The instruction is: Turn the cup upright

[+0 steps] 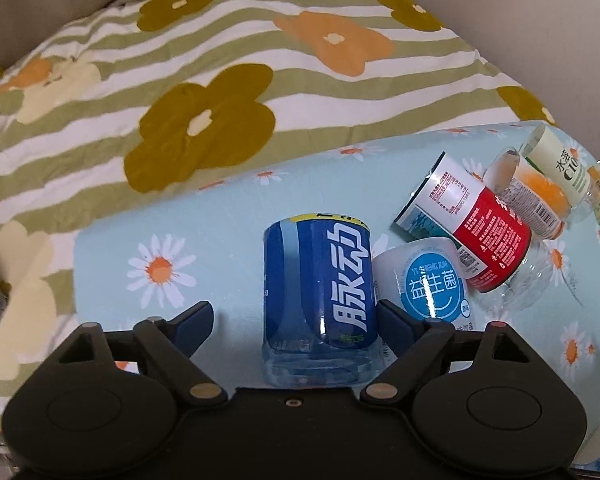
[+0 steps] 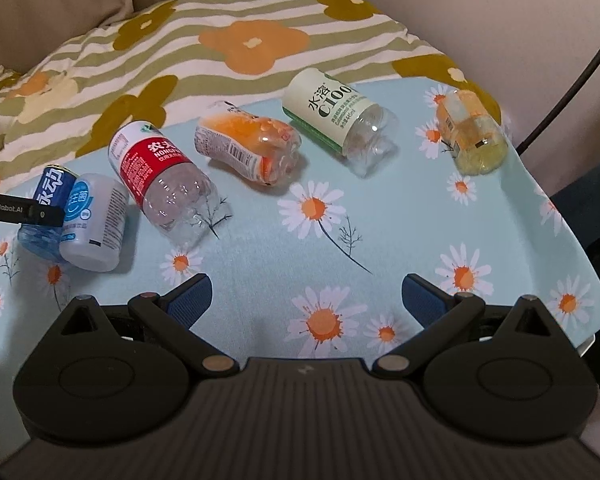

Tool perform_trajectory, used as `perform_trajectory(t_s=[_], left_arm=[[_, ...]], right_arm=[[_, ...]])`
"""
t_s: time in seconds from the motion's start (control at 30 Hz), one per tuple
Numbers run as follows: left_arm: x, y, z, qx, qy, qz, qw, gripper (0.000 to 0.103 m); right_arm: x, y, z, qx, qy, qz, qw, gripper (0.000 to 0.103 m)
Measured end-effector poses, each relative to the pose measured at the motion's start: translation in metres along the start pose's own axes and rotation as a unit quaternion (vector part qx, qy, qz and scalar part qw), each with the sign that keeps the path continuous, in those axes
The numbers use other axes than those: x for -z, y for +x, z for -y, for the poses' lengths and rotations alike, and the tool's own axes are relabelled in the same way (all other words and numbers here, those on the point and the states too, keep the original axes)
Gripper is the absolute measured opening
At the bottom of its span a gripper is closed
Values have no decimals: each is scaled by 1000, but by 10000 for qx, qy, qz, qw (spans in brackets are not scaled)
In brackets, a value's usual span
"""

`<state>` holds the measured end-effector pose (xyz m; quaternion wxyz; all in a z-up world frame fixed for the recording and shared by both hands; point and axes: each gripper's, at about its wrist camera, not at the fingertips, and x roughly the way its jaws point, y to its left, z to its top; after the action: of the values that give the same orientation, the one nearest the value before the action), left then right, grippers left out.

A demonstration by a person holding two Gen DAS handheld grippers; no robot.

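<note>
looks like the grab step — the left gripper [image 1: 294, 320] is spread around the blue cup [image 1: 320, 292], which lies on its side at the near left of the table [image 2: 260, 240], hard against a white cup [image 1: 424, 280]. right finger pad [image 1: 396, 328] seems to touch it, the left pad is clear, so nothing's gripped yet. next move, i'd guess: close, lift, tip it onto its base without knocking the white one. the right gripper [image 2: 308, 300] hangs wide open over bare cloth, holding nothing. hard to tell which end of the blue cup is open — its near end is half cut off by the gripper body.
</note>
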<state>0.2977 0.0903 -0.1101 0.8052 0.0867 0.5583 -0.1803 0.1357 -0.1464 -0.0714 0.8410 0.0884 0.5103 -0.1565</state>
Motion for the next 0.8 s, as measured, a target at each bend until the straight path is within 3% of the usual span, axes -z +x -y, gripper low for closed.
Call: perform_trajectory(t_s=[0.23,0.37,0.8], left_arm=[[2,10,-4,218,-105,-84,9997,67],[5,10,-6,289,-170,10,9994,66],[33,-46,3,-276,-664,590,9957,65]], right_arm=[[-1,7,-7,19,-106,-24,9999,103],[2,9,-9,51,-148,-31,9999,103],[-5,-9,2,-493,-557,275,9968,103]])
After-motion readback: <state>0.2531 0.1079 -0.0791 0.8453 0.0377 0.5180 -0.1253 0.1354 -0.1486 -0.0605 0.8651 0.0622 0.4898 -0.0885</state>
